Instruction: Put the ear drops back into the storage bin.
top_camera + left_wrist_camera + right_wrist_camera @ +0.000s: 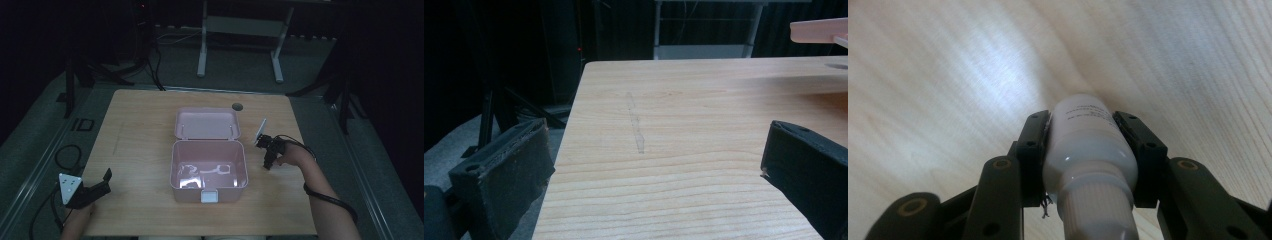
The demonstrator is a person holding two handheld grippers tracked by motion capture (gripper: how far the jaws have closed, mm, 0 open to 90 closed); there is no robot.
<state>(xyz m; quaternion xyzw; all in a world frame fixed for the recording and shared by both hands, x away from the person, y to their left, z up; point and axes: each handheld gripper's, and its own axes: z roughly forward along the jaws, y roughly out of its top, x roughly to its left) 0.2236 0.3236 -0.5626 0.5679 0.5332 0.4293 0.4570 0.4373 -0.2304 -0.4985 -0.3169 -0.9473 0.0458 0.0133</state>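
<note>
right gripper (1090,150): jaws clamped on white bottle (1088,145) | left gripper (659,175): jaws apart, nothing between | risk: smooth rounded bottle may slide out between pads

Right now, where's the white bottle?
The white bottle is clamped in the right tool, standing on the table just right of the open pink box.

1. Right tool (268,159) pointed down at the wooden counter (145,130), just right of the pink box (209,172).
2. Box lid (207,123) open, lying flat behind the box, up and left of that tool.
3. Left tool (95,187) at the counter's near-left corner, well left of the box.
4. White latch (209,196) on the box front.
</note>
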